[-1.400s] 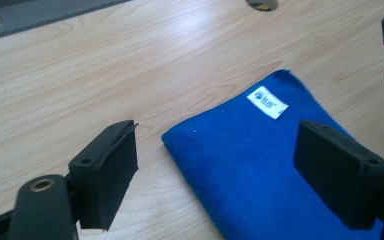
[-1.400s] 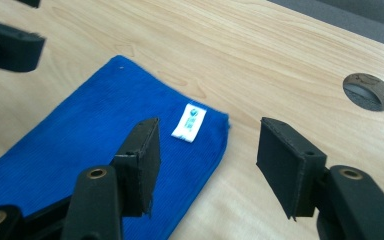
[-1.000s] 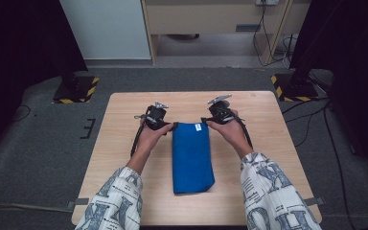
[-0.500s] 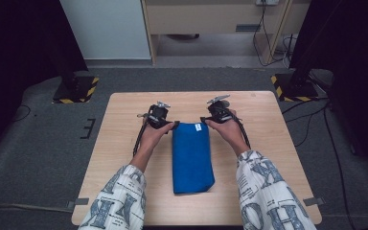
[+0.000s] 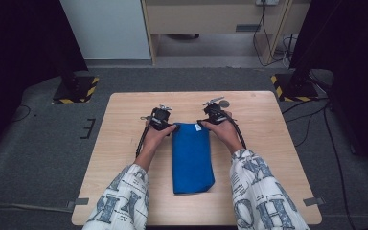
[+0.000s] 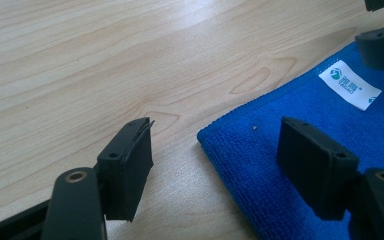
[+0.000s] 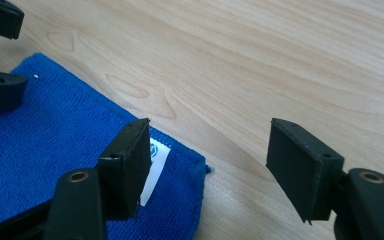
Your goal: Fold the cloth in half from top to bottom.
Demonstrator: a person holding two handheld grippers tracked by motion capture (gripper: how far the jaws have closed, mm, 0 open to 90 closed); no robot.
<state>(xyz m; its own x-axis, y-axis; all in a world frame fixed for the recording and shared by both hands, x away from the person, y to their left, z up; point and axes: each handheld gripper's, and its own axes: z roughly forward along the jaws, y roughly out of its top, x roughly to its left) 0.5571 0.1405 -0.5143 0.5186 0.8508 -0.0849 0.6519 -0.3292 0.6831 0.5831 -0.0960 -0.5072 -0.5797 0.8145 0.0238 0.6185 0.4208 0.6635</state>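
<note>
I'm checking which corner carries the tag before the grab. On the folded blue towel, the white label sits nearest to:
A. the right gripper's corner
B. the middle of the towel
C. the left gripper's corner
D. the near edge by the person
A: the white label lies at the blue towel corner that the right gripper straddles.

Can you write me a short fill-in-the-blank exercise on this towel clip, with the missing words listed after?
1. The folded towel on the wooden table is ____ in colour.
2. Each gripper is at a ____ corner of the towel, the end away from the person.
3. The white label lies nearer the ____ gripper.
4. The left gripper has its fingers ____, straddling the towel's corner.

Missing words: blue; far; right; open
</note>
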